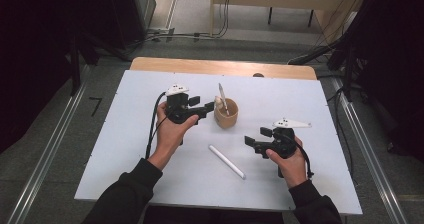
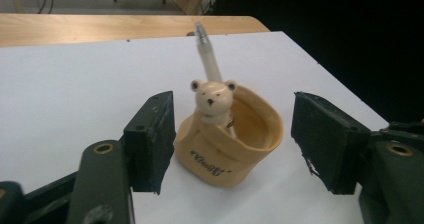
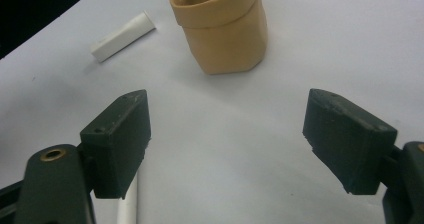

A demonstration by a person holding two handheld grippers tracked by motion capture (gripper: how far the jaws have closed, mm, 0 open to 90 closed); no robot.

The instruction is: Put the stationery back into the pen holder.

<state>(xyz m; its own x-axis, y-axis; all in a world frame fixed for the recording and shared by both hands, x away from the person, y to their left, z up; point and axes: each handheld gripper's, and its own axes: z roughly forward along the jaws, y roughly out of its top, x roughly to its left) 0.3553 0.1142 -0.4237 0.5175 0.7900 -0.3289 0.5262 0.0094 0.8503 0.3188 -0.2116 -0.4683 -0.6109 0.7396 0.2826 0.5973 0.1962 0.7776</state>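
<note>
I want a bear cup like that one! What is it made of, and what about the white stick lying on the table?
The bear cup looks like glazed ceramic: smooth tan walls with a soft shine, thick rounded rim, painted lettering. It could be moulded plastic instead. The white stick looks like matte plastic, a plain even tube with no gloss, perhaps a pen cap.

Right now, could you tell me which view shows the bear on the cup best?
The left gripper view: the bear faces the camera. The high view shows it as a pale blob; the right gripper view shows the cup's plain side.
</note>
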